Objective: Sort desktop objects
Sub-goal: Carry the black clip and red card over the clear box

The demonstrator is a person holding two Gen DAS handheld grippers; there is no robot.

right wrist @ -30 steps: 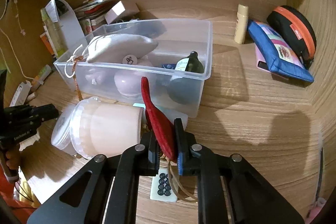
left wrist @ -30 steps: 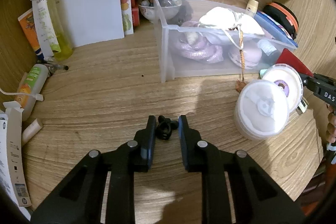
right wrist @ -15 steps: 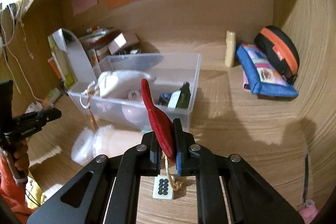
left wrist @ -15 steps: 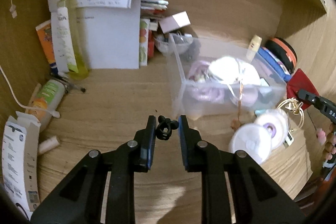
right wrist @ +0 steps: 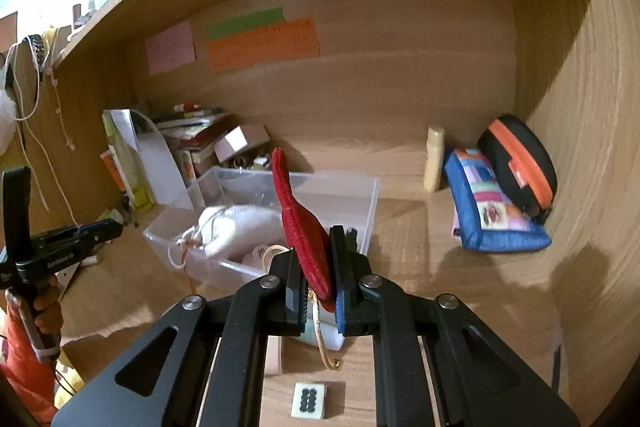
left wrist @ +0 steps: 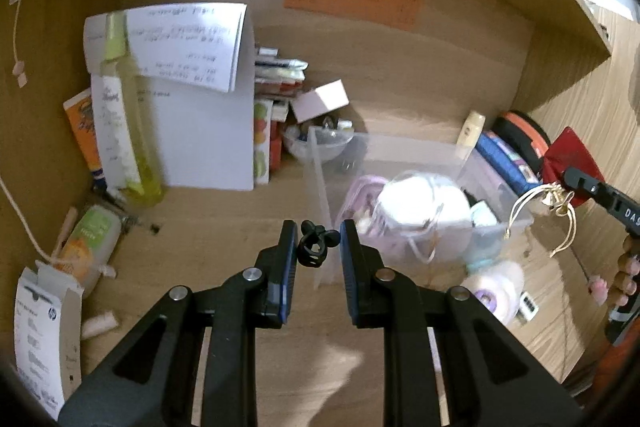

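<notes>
Wooden tabletop [right wrist: 460, 267] sits in an alcove, walled at the back and on the right side; a shelf edge runs overhead. Bare surface lies right of centre, between the bin and the pouches, and in front of the bin in the left wrist view.

Clear plastic storage bin [right wrist: 372, 211], rectangular and open-topped, stands mid-tabletop, its long axis running from near left to far right in the right wrist view. Contents: a white drawstring pouch [left wrist: 420, 207] and pinkish items, not identifiable.

Blue patchwork zip pouch [right wrist: 492, 211] and black oval case with orange zip [right wrist: 520, 167] lean at the right wall, touching each other.

Right gripper [right wrist: 320, 283]: fingers clenched on a flat red fabric charm [right wrist: 300, 227], gripped at its lower end, held clear above the tabletop. Long axis upright, tip tilted up and to the left, over the bin's near wall. Gold cord loops [left wrist: 536, 199] hang below.

Left gripper [left wrist: 318, 247]: fingers grasping a small black plastic clip [left wrist: 314, 247], raised over the tabletop just before the bin's left end; its ring faces the camera.

White mahjong tile with black dots [right wrist: 308, 401] lies flat on the tabletop near the edge.
</notes>
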